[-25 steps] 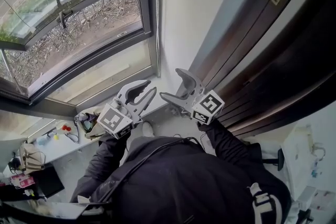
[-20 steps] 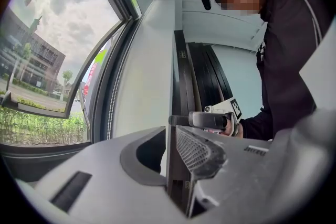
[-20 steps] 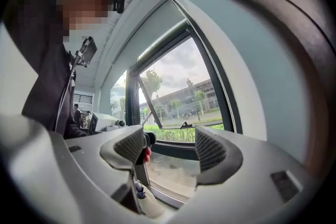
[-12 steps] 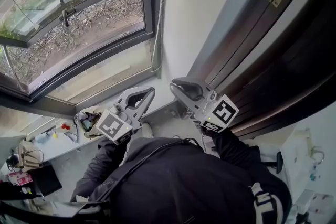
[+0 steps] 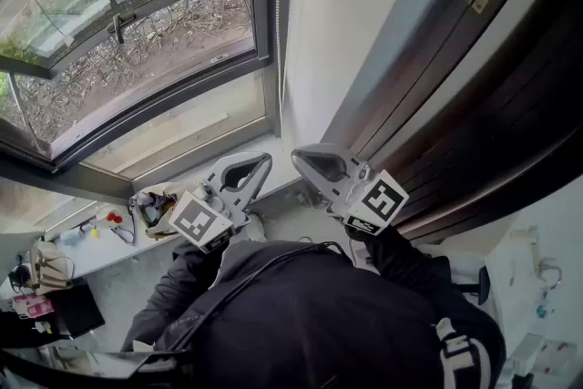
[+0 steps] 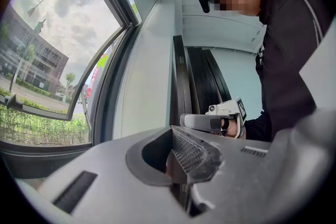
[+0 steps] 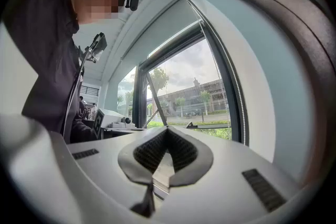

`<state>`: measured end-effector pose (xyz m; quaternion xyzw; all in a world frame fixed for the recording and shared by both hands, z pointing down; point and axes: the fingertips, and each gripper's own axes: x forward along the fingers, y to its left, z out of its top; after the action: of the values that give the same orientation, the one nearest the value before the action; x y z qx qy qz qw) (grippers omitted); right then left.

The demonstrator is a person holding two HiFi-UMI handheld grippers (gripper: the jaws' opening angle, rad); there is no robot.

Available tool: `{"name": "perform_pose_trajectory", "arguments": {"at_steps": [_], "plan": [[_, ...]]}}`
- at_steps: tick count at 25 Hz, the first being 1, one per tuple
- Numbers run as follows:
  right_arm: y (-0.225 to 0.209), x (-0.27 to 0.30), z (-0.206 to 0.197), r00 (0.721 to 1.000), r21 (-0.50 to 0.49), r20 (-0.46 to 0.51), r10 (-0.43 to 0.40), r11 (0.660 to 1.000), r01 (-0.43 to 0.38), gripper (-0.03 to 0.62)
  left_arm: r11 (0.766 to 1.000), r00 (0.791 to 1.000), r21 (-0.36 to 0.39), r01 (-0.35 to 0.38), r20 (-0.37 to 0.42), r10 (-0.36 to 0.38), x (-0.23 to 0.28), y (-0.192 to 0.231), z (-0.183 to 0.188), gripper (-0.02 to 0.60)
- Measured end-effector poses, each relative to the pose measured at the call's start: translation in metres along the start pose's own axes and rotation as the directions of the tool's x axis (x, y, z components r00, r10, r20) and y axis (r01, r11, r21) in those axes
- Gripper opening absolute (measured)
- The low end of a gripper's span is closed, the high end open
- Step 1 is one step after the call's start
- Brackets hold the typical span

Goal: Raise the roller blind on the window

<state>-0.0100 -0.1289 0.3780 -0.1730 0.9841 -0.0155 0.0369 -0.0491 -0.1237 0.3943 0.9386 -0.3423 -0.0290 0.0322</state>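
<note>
- Left gripper (image 5: 258, 163) and right gripper (image 5: 305, 158), both jaws closed on nothing, hover side by side, apparently idle and well short of the window.
- The blind's bead chain (image 5: 277, 32) hangs free beside the window frame (image 5: 261, 5); the blind itself is out of sight.

- The bead chain (image 5: 278, 14), just right of the window (image 5: 137, 41) frame, runs off the head view's top edge, so its upper end cannot be seen.
- The window's upper part is cut off by that same edge.
- In the right gripper view, the chain's lower end drops behind the right gripper (image 7: 160, 157).
- On the worktop (image 5: 100, 252) below the window, the small coloured clutter (image 5: 150, 207) is too small to name.
- The dark door (image 5: 474, 87), right of the window, is cut off at the head view's right edge.
</note>
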Motion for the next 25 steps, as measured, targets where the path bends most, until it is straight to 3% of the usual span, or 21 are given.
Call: {"name": "perform_pose_trajectory", "arguments": {"at_steps": [25], "plan": [[0.012, -0.014, -0.01, 1.0, -0.027, -0.027, 0.016, 0.999, -0.017, 0.005, 1.0, 1.0, -0.014, -0.023, -0.01, 0.023, -0.001, -0.018, -0.007, 0.006]]}}
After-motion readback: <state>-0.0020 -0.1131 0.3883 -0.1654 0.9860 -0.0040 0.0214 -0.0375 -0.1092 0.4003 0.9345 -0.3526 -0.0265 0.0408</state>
